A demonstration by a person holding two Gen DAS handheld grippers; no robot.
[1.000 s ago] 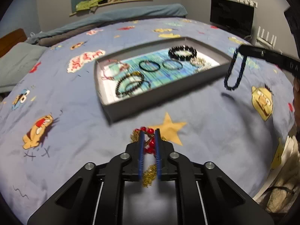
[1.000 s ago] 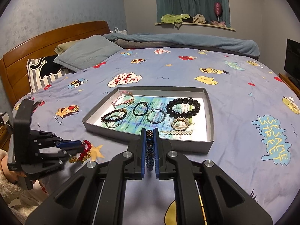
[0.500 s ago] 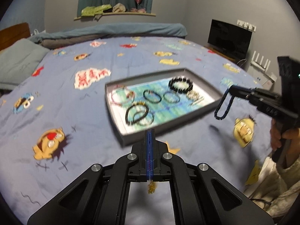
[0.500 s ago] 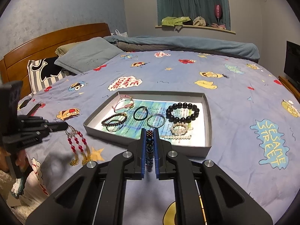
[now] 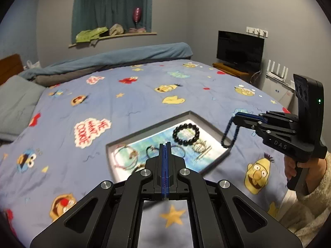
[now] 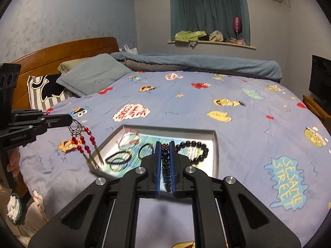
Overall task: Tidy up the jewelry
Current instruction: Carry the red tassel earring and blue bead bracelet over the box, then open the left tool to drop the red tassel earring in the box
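Note:
A grey tray (image 5: 144, 132) (image 6: 216, 148) lies on the blue cartoon bedspread and holds several bracelets, among them a black bead bracelet (image 5: 186, 134) (image 6: 193, 150). My left gripper (image 5: 165, 144) (image 6: 69, 121) is shut on a red bead and gold pendant (image 6: 82, 140), which hangs in the air over the tray's near left corner. The pendant is hidden in the left wrist view. My right gripper (image 6: 165, 150) (image 5: 238, 115) is shut on a dark bead bracelet (image 5: 228, 134) (image 6: 165, 159), held above the tray's right side.
Pillows (image 6: 93, 74) and a wooden headboard (image 6: 62, 49) are at the left. A rolled blanket (image 5: 115, 60) lies along the far bed edge. A TV (image 5: 240, 49) stands on a cabinet at the right. A window shelf (image 6: 211, 41) carries clothes.
My left gripper closed on the red pendant, lifted it off the bedspread and carried it up toward the tray. My right gripper kept its dark bracelet and rose slightly.

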